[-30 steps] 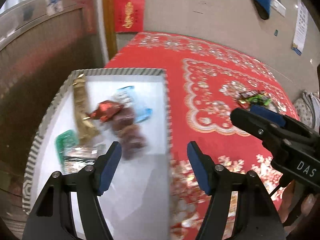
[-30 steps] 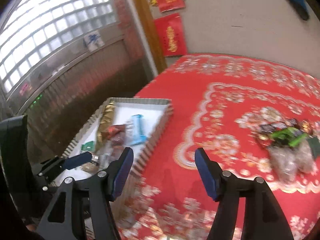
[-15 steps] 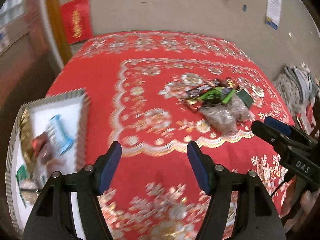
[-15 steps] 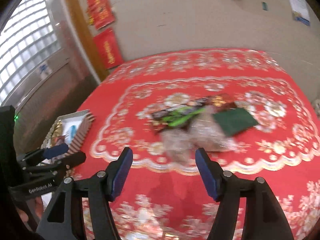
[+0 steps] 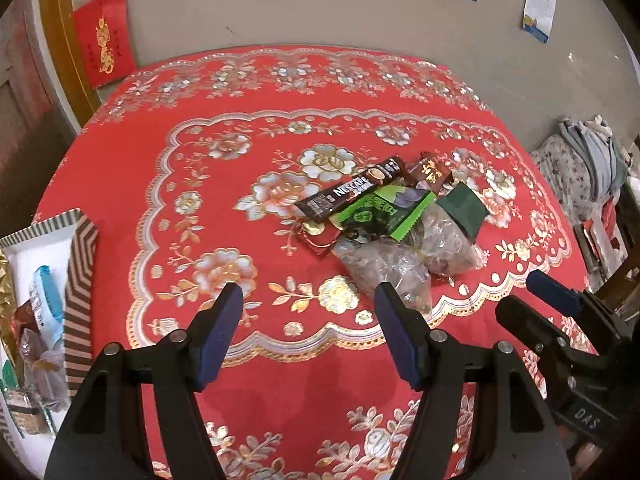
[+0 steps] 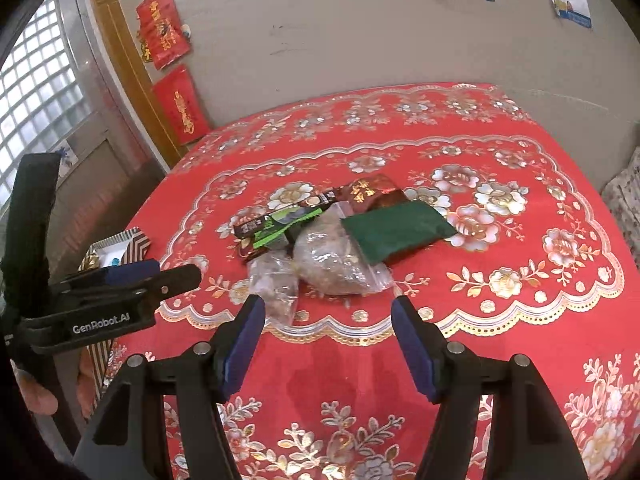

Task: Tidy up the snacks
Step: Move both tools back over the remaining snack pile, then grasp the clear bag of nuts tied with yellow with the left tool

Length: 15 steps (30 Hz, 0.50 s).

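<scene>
A pile of snacks lies mid-table: a brown Nescafe stick (image 5: 349, 193), a green packet (image 5: 383, 213), a dark green pouch (image 5: 464, 207) (image 6: 396, 229), a brown-red packet (image 6: 370, 192) and clear bags of sweets (image 5: 384, 268) (image 6: 332, 256). My left gripper (image 5: 308, 312) is open and empty, just short of the pile. My right gripper (image 6: 326, 320) is open and empty, just short of the clear bags. A striped box (image 5: 82, 280) at the left edge holds several snacks.
A red flowered cloth (image 5: 240, 128) covers the table. A beige wall with red paper hangings (image 6: 180, 106) stands behind it. Folded fabric (image 5: 580, 156) lies off the table's right side. The box also shows in the right wrist view (image 6: 132, 242).
Both grippers have swung right, away from the box and toward the snack pile, which is now centred and closer. Both stay open and empty.
</scene>
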Each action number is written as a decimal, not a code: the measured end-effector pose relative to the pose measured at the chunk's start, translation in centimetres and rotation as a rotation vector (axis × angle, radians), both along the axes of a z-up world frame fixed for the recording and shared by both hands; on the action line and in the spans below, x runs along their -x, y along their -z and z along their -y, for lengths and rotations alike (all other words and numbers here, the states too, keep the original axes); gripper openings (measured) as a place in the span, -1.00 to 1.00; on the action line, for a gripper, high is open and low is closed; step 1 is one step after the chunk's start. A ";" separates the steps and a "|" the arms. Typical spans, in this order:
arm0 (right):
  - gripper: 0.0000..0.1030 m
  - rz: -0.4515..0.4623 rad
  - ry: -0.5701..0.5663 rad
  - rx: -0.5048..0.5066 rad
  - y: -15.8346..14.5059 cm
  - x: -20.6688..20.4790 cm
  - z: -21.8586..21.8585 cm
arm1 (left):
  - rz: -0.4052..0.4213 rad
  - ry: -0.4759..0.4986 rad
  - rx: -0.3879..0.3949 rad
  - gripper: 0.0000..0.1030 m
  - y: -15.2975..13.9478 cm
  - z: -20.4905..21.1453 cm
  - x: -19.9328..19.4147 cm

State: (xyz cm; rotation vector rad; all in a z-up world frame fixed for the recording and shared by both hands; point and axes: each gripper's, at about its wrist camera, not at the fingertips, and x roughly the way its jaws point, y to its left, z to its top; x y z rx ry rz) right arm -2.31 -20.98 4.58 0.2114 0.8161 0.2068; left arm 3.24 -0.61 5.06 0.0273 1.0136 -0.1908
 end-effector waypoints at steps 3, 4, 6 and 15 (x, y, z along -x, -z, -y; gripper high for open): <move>0.31 -0.010 0.010 0.000 0.4 0.0 0.6 | -0.013 0.012 0.004 0.31 0.5 0.9 -0.3; 0.31 -0.011 0.014 -0.002 0.4 -0.1 0.8 | -0.013 0.025 0.006 0.31 0.6 1.3 -0.4; 0.32 -0.015 0.025 -0.012 0.6 0.0 1.4 | -0.012 0.051 -0.003 0.31 0.8 2.3 -0.4; 0.34 -0.028 0.052 -0.047 1.2 0.0 3.2 | -0.024 0.104 -0.005 0.31 2.1 5.0 -1.3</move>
